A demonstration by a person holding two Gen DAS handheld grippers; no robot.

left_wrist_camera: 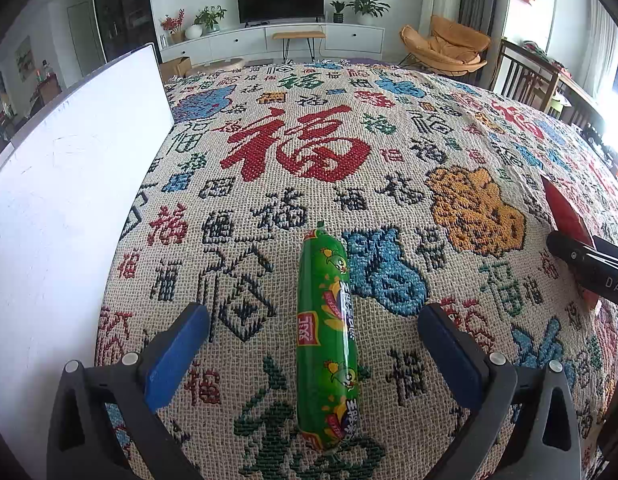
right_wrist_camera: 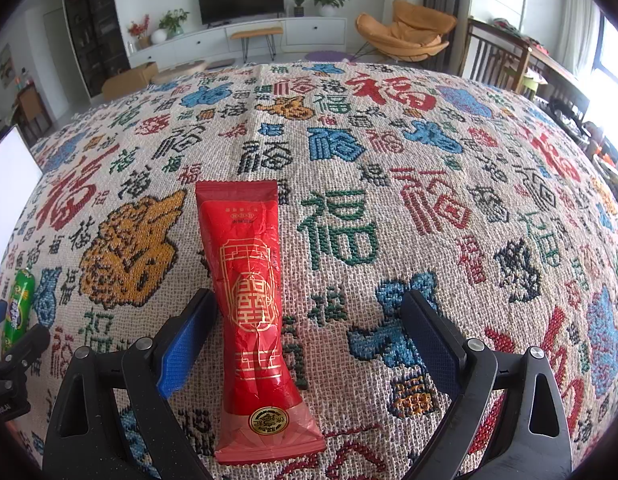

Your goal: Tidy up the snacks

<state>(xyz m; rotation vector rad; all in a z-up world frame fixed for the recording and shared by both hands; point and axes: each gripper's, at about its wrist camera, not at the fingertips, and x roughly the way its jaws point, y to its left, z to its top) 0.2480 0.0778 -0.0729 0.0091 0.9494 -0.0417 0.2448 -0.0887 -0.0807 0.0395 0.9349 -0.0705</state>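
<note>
Living room; a woven cloth (left_wrist_camera: 389,184) with red characters covers the work surface, and a white box (left_wrist_camera: 69,200) stands left of my left gripper (left_wrist_camera: 313,336). Its jaws are spread, with the green sausage (left_wrist_camera: 327,340) lying lengthwise between them, untouched. My right gripper (right_wrist_camera: 309,336) is likewise spread; the red packet (right_wrist_camera: 257,300) lies against its left finger. I judge the pickup is pending: close both, then carry, presumably to the box.
</note>
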